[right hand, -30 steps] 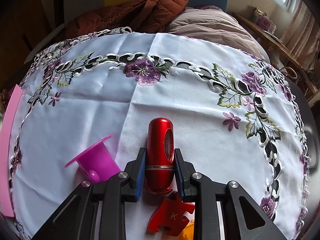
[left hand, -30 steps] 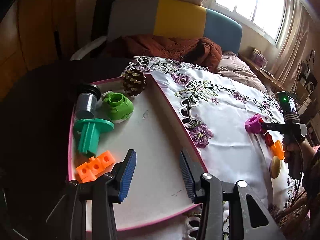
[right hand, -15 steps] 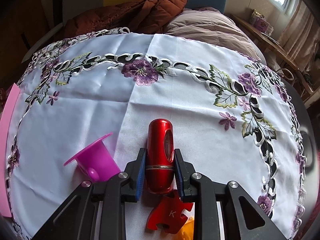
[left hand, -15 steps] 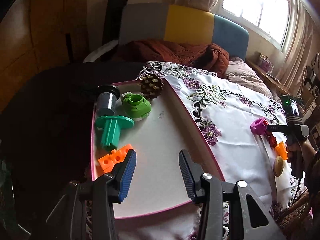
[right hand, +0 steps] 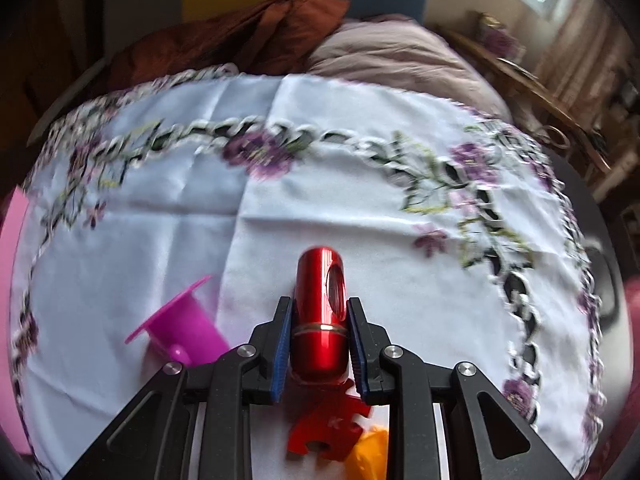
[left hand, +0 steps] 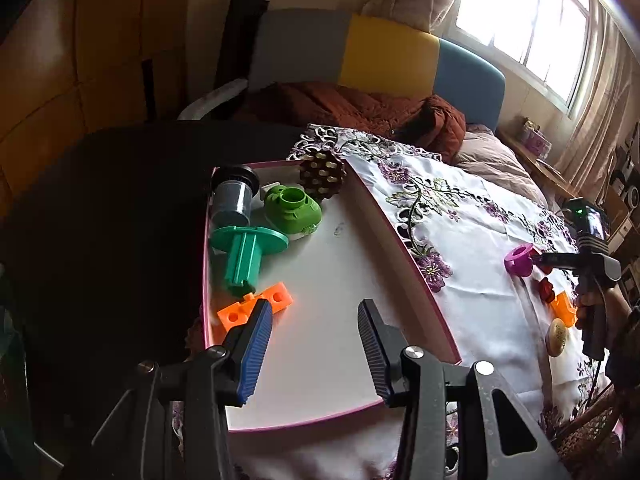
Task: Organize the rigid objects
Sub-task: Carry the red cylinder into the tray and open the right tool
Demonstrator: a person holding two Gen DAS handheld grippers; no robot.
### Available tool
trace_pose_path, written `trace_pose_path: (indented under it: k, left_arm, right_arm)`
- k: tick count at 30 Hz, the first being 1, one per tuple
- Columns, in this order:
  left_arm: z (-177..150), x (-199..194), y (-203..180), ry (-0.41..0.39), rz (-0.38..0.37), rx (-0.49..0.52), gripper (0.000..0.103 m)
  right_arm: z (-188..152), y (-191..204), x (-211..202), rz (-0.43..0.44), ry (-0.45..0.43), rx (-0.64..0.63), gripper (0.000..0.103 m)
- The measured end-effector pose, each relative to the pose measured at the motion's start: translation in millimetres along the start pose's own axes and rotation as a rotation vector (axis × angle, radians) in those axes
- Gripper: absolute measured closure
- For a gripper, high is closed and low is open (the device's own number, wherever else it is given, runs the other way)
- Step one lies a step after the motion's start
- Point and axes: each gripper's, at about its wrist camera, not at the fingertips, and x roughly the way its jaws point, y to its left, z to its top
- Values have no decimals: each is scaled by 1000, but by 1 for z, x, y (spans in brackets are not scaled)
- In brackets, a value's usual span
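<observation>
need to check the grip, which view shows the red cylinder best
The right wrist view: the red cylinder fills the centre, clamped between the right gripper pads. The left wrist view shows that gripper small and far off, the cylinder hidden behind the magenta cup.

A glossy red cylinder (right hand: 320, 320) (gold band) at lower centre, a magenta cup (right hand: 182, 334) at lower left, on a white purple-flowered tablecloth (right hand: 360, 208).

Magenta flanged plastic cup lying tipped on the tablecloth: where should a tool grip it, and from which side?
Probably across the tapered body of the magenta flanged plastic cup, just behind the flange, coming from above. It lies on its side, so the flange would stop it slipping out forward. The right tool beside it is shut on the red metal cylinder.
</observation>
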Motion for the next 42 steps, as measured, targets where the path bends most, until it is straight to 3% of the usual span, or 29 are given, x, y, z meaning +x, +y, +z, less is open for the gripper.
trace_pose_path:
  k: [6,10,13,20,23,29,35,37,39,42]
  left_arm:
    - [-5,3,14,6,10,-41,58]
    - [-7,3,27,6,23,-70,58]
    - [-10,1,37,3,43,-90,58]
    - [-14,-3,60,-4,78,-140,58]
    - [-14,-3,67,-3,82,-156,58]
    - [-17,0,73,4,76,-171,58]
    - [-19,3,79,13,65,-188,58]
    - [-20,4,79,18,63,-189,58]
    - [-20,3,78,17,58,-187,58]
    - [-20,2,77,10,58,-185,58]
  right_arm:
    - [7,0,-50,19,-120,35,77]
    - [7,30,-82,118,-173,-15,77]
    - [1,69,-96,226,-169,-75,77]
    - [-29,203,-118,477,-127,-319,77]
    - [-44,255,-118,543,-92,-390,77]
    - [-62,319,-96,568,-4,-447,77]
    - [-64,343,-89,553,5,-461,75]
    - [-64,349,-87,560,24,-473,69]
    - [-64,347,-88,566,15,-458,54]
    - [-67,341,-92,577,6,-446,53]
